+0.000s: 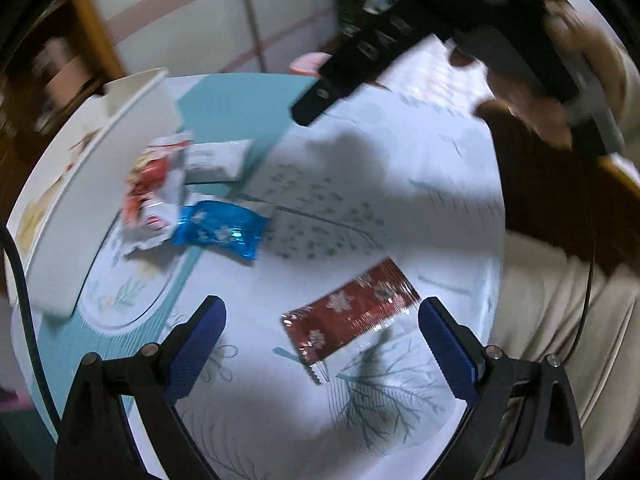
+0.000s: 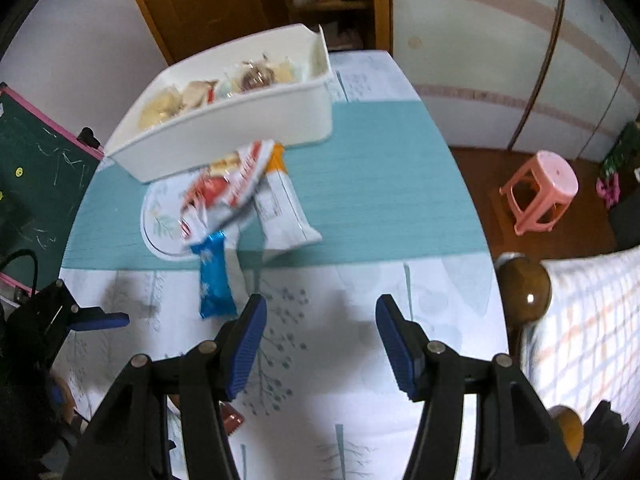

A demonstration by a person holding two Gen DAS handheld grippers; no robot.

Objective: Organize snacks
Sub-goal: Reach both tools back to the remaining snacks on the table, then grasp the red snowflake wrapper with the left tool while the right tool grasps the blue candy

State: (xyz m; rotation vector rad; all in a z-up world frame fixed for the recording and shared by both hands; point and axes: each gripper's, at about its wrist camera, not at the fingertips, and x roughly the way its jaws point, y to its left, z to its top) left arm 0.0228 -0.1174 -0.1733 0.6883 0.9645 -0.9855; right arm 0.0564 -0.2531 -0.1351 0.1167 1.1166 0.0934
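The left gripper (image 1: 322, 326) hangs over the tabletop (image 1: 420, 208) with its jaws spread wide and nothing between them; a dark red snack packet (image 1: 350, 312) with white snowflake marks lies flat on the patterned cloth just ahead of the gap, nearer the right-hand finger, and touches neither pad as far as the left wrist view shows. Farther off in that view a blue snack packet (image 1: 222, 230) lies beside a red-and-white snack bag (image 1: 154, 192), which partly overlaps it, and a white wrapped snack (image 1: 216, 160) lies just behind the two. All three sit close to the long side of a white bin (image 1: 80, 200) at the left edge. The right gripper (image 2: 320, 336) is also held above the cloth, jaws spread and holding nothing; from the left wrist view it shows as a dark blurred shape high over the far part of the tabletop. In the right wrist view the blue packet (image 2: 216, 280) lies just ahead and to the left of the left-hand finger, apart from it. Beyond it the red-and-white bag (image 2: 224, 192) and the white wrapped snack (image 2: 284, 208) lean against each other just in front of the white bin (image 2: 240, 128), which already holds several wrapped snacks (image 2: 224, 88). A pink plastic stool (image 2: 540, 188) stands on the floor well to the right of the tabletop.
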